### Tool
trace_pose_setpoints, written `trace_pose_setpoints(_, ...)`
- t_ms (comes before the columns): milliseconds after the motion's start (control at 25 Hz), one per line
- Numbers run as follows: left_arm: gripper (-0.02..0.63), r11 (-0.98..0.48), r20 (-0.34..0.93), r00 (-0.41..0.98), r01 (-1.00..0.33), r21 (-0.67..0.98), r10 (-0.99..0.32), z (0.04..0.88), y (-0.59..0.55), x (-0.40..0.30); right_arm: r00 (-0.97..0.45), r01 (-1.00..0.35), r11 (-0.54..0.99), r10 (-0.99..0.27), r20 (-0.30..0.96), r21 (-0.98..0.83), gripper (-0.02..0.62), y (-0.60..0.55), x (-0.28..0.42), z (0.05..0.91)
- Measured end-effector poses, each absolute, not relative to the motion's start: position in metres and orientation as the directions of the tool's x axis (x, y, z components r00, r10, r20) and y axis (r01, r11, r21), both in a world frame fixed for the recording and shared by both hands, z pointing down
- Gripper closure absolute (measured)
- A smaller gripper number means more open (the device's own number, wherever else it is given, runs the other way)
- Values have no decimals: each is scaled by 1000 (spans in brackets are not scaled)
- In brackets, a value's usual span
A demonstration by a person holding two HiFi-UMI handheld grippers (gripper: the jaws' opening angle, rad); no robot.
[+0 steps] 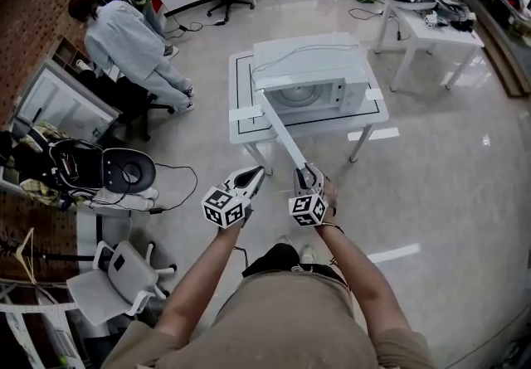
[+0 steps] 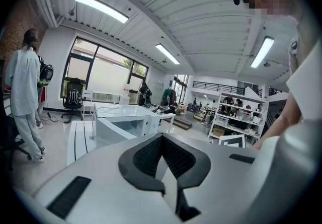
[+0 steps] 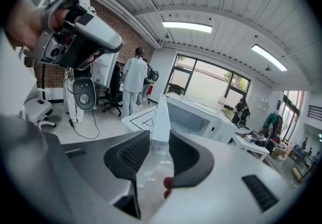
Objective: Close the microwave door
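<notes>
The white microwave (image 1: 311,81) stands on a white table (image 1: 241,102) with its door (image 1: 278,131) swung wide open toward me. My right gripper (image 1: 309,170) sits at the door's free end. In the right gripper view the door's edge (image 3: 162,112) stands upright between the two dark pads (image 3: 132,155), which press on it. The right gripper (image 3: 160,150) is shut on that edge. My left gripper (image 1: 255,175) hangs just left of the door and apart from it. In its own view the left gripper (image 2: 162,155) shows a narrow gap with nothing in it, and the microwave (image 2: 126,125) lies ahead.
A person (image 1: 124,44) sits at a desk to the left. A second white table (image 1: 431,31) with clutter stands at the back right. Office chairs (image 1: 116,276) and bags crowd the left wall. A cable (image 1: 178,189) trails over the floor near the table's leg.
</notes>
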State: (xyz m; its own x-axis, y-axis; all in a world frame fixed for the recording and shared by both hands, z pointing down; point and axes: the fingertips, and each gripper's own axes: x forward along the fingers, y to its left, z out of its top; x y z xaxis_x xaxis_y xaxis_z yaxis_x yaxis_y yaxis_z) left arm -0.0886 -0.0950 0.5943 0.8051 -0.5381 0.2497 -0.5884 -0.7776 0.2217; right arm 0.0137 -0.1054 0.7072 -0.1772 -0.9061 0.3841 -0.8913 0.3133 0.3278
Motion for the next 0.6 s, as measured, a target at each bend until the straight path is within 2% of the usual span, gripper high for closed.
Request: trace_pose_setpoints(600,603,-827,222,860,-505,248,-459,598,-150,-80,-106,-914,263,-890,444,309,477,-138,80,708)
